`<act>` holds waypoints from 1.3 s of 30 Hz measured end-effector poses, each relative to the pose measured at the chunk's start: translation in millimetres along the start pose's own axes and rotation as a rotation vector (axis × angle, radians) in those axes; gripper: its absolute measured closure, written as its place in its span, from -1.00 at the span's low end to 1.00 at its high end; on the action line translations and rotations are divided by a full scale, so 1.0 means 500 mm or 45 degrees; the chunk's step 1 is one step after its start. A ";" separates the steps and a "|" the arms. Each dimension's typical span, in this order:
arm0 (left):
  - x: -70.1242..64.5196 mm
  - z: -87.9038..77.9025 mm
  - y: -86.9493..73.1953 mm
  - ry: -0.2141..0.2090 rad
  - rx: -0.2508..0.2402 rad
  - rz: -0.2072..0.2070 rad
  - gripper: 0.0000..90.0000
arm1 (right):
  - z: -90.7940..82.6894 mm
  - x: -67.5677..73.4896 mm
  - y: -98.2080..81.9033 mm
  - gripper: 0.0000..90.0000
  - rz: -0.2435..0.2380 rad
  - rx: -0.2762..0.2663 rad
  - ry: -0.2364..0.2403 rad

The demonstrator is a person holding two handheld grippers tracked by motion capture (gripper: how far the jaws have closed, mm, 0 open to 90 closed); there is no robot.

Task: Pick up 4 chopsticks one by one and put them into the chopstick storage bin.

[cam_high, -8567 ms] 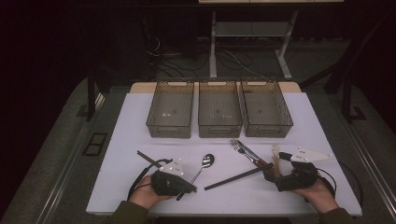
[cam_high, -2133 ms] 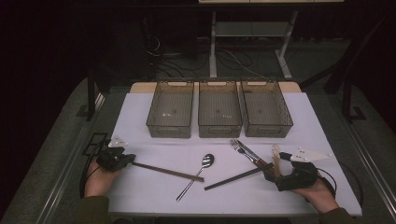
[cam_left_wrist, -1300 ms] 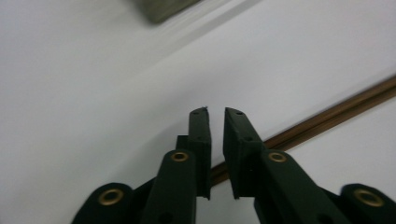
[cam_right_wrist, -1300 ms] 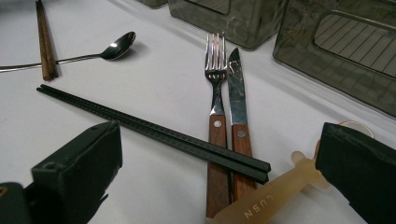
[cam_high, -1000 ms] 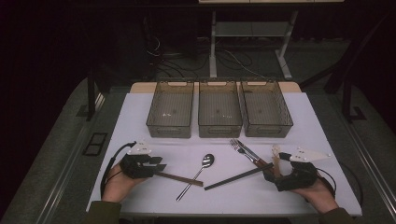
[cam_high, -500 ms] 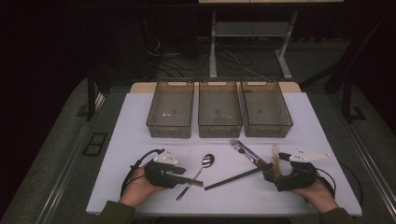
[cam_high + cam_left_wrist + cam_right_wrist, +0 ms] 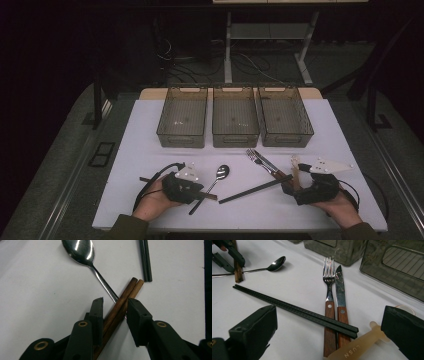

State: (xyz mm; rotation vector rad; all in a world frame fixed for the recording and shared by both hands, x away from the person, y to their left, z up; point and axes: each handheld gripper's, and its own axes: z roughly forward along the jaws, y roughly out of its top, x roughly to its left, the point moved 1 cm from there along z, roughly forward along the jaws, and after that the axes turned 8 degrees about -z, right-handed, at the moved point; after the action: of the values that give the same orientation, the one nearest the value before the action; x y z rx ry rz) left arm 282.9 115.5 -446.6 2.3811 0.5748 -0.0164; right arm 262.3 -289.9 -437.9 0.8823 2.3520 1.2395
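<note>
Lying level, brown chopsticks (image 7: 117,308) point toward black chopsticks (image 7: 145,261).

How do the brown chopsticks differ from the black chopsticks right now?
The brown chopsticks are wood-grained; the black chopsticks are dark and plain. The brown pair lies between the jaws of the left hand-held gripper, which have just been closing; the black pair lies clear of both grippers' jaws. The brown pair crosses the spoon handle; the black pair rests across the fork and knife handles. Both lie paired on the white table.

Wooden chopsticks (image 7: 119,307) apparently across spoon (image 7: 218,176); fork (image 7: 328,287), knife (image 7: 339,290) right.
</note>
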 end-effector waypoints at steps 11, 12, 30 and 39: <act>-0.002 0.001 0.002 0.044 0.014 0.057 0.60 | 0.000 0.000 0.000 -0.98 -0.002 -0.002 -0.001; -0.002 0.000 0.002 0.043 0.017 0.059 0.61 | 0.000 0.000 0.000 -0.98 -0.001 -0.002 -0.001; 0.020 -0.008 0.000 0.124 0.005 0.036 0.66 | 0.000 0.000 0.000 -0.98 -0.001 0.000 0.000; 0.034 -0.008 0.000 0.159 -0.012 -0.002 0.67 | 0.001 0.001 0.000 -0.98 0.002 0.002 -0.001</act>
State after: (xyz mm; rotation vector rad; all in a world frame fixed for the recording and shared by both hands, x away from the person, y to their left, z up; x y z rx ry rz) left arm 297.9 124.7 -446.2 2.3843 0.6337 0.1345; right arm 262.3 -289.4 -437.9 0.8847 2.3525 1.2382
